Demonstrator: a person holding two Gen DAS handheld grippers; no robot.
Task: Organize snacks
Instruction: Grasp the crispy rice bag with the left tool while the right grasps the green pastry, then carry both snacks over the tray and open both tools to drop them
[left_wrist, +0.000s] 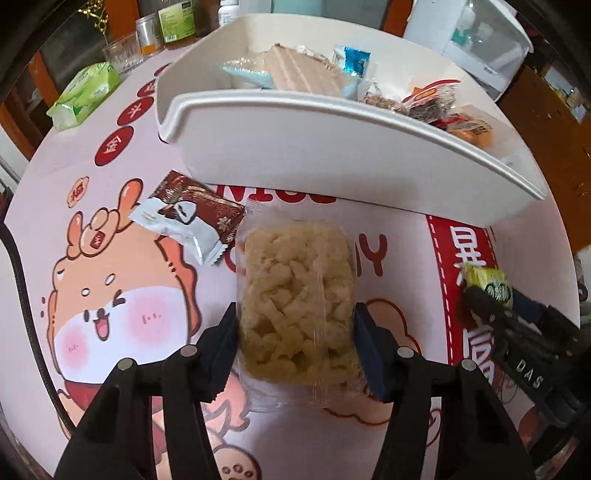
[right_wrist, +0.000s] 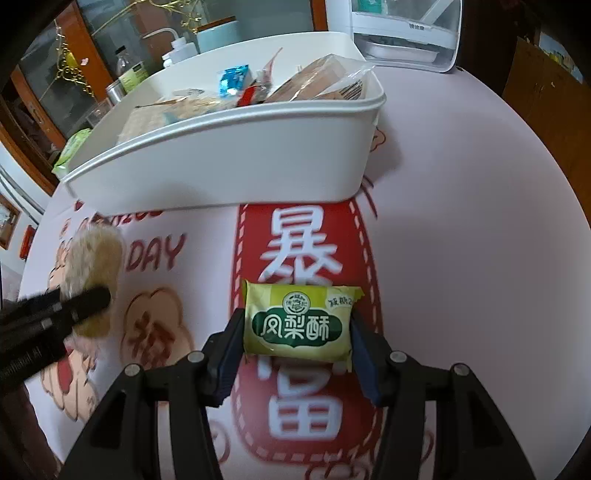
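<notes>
**Mia:** What is the left gripper (left_wrist: 295, 332) doing?

**Dad:** Its two fingers are squeezed on the sides of a clear pack of puffed snack (left_wrist: 297, 306). The pack sits just in front of the white bin (left_wrist: 332, 158), on our side of it. I think the pack is lifted a bit off the pink tablecloth (left_wrist: 110, 258), but that is hard to tell from here.

**Mia:** And the right gripper (right_wrist: 297, 328)?

**Dad:** It is closed on a small yellow-green cake packet (right_wrist: 297, 321). That one is in front of the bin too, more toward the bin's right end, over the big red banner (right_wrist: 306, 406).

**Mia:** Is the bin full?

**Dad:** It has lots in it. There are wafer packs (left_wrist: 303, 74), a blue packet (left_wrist: 356, 61) and some red ones (left_wrist: 432, 96). The pile comes up near the rim.

**Mia:** So what could go wrong?

**Dad:** The bin's front wall is tall. If a gripper goes forward too low, the pack bumps the wall and may push the bin back. The puffed snack is soft and crumbly, so a hard squeeze could crush it. Its wrap looks slippery, so it might slide out of a loose grip.

**Mia:** Anything else?

**Dad:** Both grippers are close together in front of the bin. If they go in at once, they could knock each other. And two packets, a brown packet (left_wrist: 207, 203) and a white one (left_wrist: 177, 229), lie by the bin's left front corner, waiting.
</notes>
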